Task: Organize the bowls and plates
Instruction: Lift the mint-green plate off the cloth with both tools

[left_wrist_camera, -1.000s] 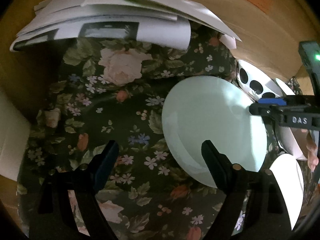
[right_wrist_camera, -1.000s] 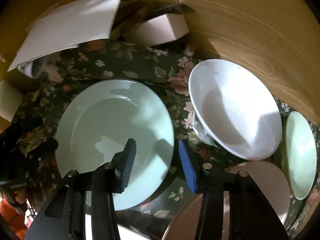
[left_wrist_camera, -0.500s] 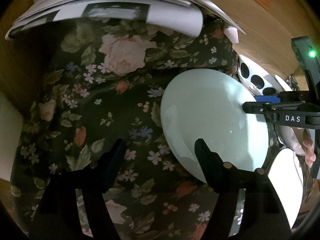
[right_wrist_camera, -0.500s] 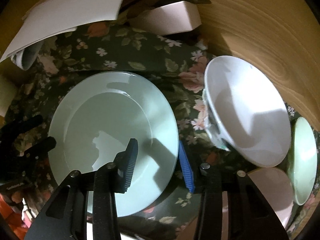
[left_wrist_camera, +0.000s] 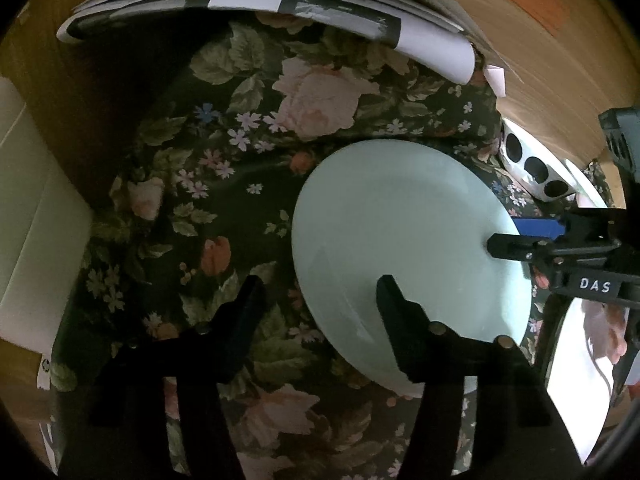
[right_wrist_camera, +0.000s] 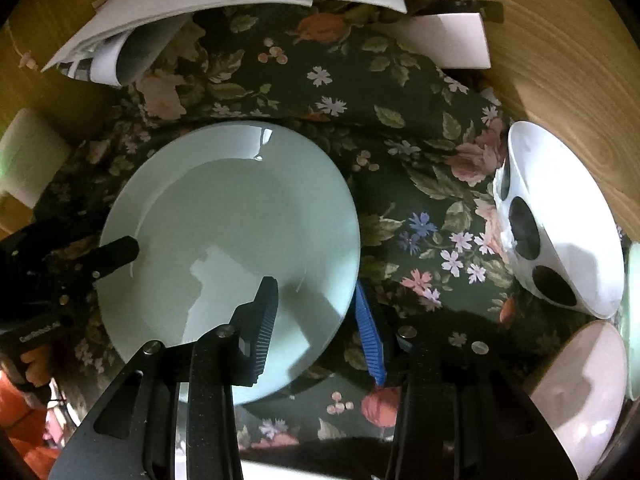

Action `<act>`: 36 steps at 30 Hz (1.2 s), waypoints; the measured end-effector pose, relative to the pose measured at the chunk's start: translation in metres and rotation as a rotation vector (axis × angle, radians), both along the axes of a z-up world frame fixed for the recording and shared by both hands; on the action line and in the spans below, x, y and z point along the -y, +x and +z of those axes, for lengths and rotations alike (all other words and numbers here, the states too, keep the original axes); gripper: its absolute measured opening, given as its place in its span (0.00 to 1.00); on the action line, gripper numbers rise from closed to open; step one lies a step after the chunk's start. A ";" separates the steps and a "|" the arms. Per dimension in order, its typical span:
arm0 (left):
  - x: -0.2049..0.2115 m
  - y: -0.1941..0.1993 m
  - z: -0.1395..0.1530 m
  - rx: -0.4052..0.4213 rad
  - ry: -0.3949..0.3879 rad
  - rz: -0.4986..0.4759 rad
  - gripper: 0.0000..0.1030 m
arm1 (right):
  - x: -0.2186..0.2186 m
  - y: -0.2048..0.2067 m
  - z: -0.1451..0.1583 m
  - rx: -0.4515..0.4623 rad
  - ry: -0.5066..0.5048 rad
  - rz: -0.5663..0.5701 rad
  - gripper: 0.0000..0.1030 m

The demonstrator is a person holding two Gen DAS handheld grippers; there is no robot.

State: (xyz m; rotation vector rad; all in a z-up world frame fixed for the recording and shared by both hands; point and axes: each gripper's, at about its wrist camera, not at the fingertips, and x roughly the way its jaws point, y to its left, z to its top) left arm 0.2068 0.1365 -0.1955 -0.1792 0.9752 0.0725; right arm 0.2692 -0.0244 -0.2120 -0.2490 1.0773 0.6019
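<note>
A pale green plate (right_wrist_camera: 228, 240) lies on the dark floral cloth (right_wrist_camera: 360, 92); it also shows in the left wrist view (left_wrist_camera: 400, 232). My right gripper (right_wrist_camera: 316, 304) is open, its jaws astride the plate's near right rim, one finger over the plate, the blue-padded one beside the rim. My left gripper (left_wrist_camera: 320, 300) is open, its jaws astride the plate's left edge. A white bowl with dark spots (right_wrist_camera: 560, 232) stands at the right. A pinkish-white bowl (right_wrist_camera: 580, 392) sits at the lower right, a pale green dish (right_wrist_camera: 634, 300) at the far right edge.
Stacked papers (left_wrist_camera: 280, 0) overhang the back of the cloth. A white box (right_wrist_camera: 452, 40) lies at the back. A wooden wall (right_wrist_camera: 560, 60) curves around the right. A white block (left_wrist_camera: 32, 220) stands at the left.
My right gripper has opened wider and both grippers have moved in around the green plate, which sits further left in the right wrist view. The spotted bowl has shifted to the right edge.
</note>
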 end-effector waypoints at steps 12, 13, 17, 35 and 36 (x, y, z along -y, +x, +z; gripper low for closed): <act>0.005 0.001 0.003 0.033 0.029 -0.026 0.34 | -0.009 0.005 -0.003 0.013 0.034 -0.041 0.23; 0.005 0.000 0.004 0.037 0.023 -0.027 0.34 | -0.008 0.004 -0.002 0.003 0.045 -0.042 0.22; 0.007 -0.008 0.014 0.063 0.013 -0.036 0.34 | 0.002 -0.003 0.001 0.004 0.075 -0.051 0.22; 0.007 -0.053 0.060 0.149 0.012 -0.019 0.34 | 0.054 -0.053 0.061 0.078 0.200 -0.051 0.20; 0.006 -0.056 0.061 0.151 0.012 -0.019 0.34 | 0.056 -0.055 0.064 0.085 0.204 -0.048 0.20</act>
